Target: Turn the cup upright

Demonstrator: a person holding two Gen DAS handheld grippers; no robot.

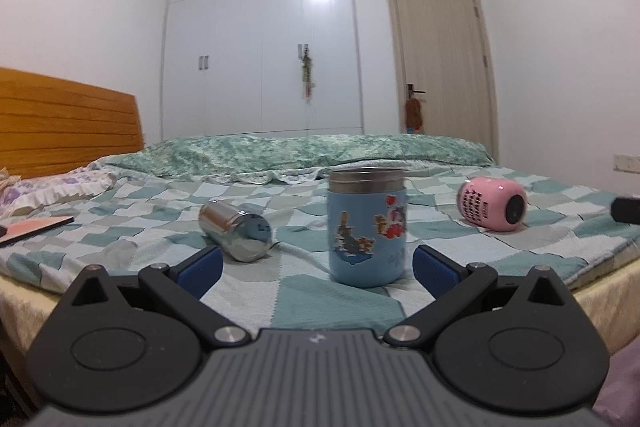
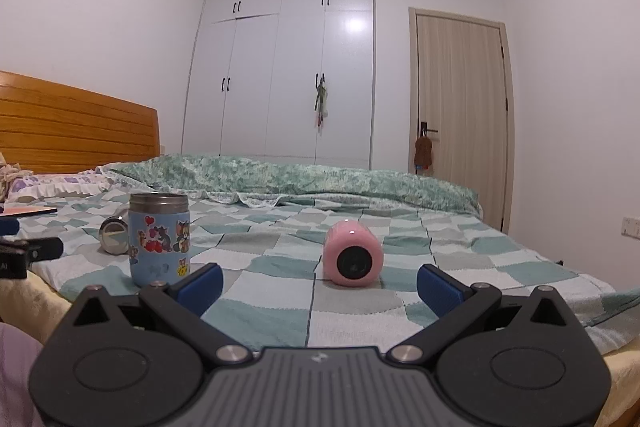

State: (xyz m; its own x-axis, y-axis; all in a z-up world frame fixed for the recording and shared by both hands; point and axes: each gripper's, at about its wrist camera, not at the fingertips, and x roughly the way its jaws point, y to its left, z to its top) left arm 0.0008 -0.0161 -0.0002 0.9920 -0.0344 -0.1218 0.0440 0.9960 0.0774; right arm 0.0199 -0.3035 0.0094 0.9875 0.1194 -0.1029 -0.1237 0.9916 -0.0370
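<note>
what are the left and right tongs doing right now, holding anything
Left tongs: open, holding nothing, blue cup just ahead.
Right tongs: open, holding nothing, pink cup ahead.

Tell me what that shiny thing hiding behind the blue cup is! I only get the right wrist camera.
Observer: The left wrist view shows it whole. It is a silver cup lying on its side on the bed, apart from the blue cup.
Operator: Is the left gripper holding anything?
Observer: No. The left gripper is open, with the upright blue cup just ahead of it.
Operator: What's on the side of the pink thing?
Observer: The pink cylinder has a dark grid pattern on its side.
</note>
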